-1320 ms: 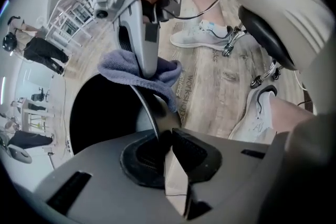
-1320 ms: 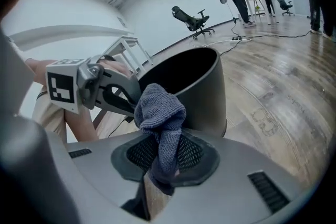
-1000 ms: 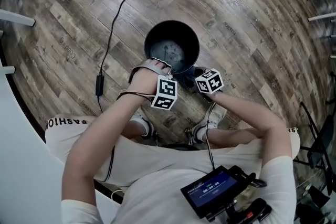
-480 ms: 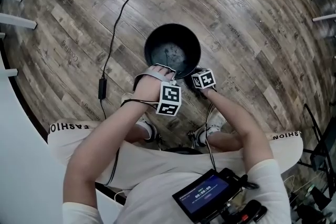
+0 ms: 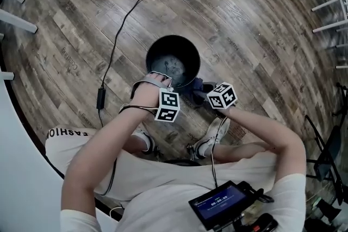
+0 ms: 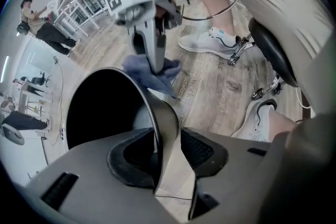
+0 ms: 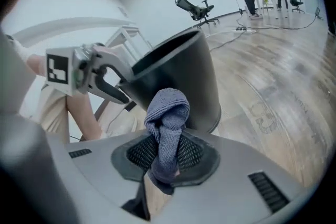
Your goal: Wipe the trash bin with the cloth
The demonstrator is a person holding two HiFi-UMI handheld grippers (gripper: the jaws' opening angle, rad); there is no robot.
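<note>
Cloth (image 7: 167,123) end unseen within right tool (image 7: 164,168)

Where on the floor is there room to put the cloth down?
Bare wooden floor lies beyond the trash bin, between the black cable and the white furniture legs at right. The near side is crowded: the cloth and the shoes sit close to the bin.
</note>
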